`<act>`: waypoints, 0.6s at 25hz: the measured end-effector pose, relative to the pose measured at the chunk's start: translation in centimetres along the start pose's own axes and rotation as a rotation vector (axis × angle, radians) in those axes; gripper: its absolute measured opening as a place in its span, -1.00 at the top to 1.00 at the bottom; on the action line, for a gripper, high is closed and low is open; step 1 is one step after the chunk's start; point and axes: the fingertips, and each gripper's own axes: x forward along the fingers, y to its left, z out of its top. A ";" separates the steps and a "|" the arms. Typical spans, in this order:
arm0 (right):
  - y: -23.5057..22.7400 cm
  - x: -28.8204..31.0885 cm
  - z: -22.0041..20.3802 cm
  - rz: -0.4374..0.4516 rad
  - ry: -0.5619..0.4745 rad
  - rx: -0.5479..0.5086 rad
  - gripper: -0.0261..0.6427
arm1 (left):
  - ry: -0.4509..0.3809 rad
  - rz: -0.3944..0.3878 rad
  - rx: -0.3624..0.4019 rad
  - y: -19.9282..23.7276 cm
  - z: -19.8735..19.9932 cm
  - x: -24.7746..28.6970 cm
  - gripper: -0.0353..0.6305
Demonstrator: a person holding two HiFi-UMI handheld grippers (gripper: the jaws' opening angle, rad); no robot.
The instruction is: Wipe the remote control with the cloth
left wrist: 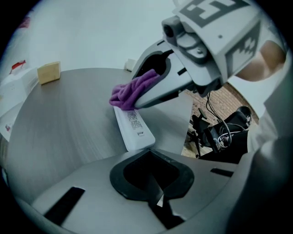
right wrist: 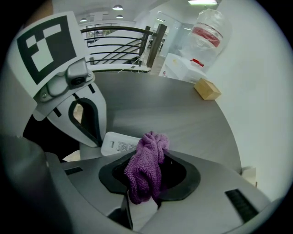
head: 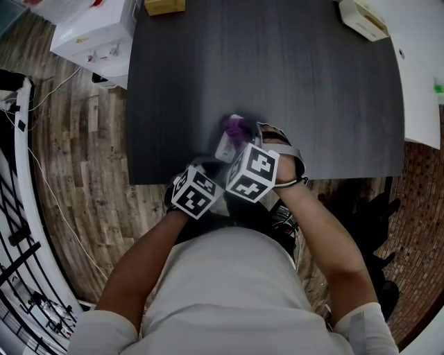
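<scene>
A white remote control [head: 226,147] lies label side up near the front edge of the dark table [head: 312,90]. My right gripper [right wrist: 151,154] is shut on a bunched purple cloth [right wrist: 145,169], which pokes out past its fingertips. In the left gripper view the cloth [left wrist: 135,89] rests on the far end of the remote [left wrist: 133,129], under the right gripper [left wrist: 133,103]. My left gripper [left wrist: 147,153] is shut with nothing between its jaws. Its tips sit at the remote's near end. In the right gripper view the remote [right wrist: 120,144] shows beside the left gripper's fingers [right wrist: 91,123].
A small tan box [head: 164,7] stands at the table's far edge, and a white object [head: 364,19] at its far right corner. White boxes [head: 94,31] sit on the wood floor to the left. A black chair base [left wrist: 219,132] is beyond the table's right side.
</scene>
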 end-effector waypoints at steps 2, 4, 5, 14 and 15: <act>0.8 0.0 0.1 -0.003 -0.002 -0.018 0.54 | -0.001 0.001 0.002 0.0 0.0 0.0 0.88; 0.9 0.0 0.2 -0.021 -0.003 -0.019 0.54 | -0.001 0.001 0.003 0.1 0.0 0.0 0.88; 0.9 0.0 0.2 -0.023 -0.003 -0.015 0.54 | -0.001 0.001 0.003 0.0 -0.1 0.0 0.88; 4.0 -1.4 1.3 0.051 -0.048 0.015 0.54 | -0.005 0.009 0.009 0.0 0.0 0.0 0.88; 4.4 -1.5 1.3 0.067 -0.056 0.032 0.54 | -0.006 0.011 0.013 0.0 0.0 0.0 0.88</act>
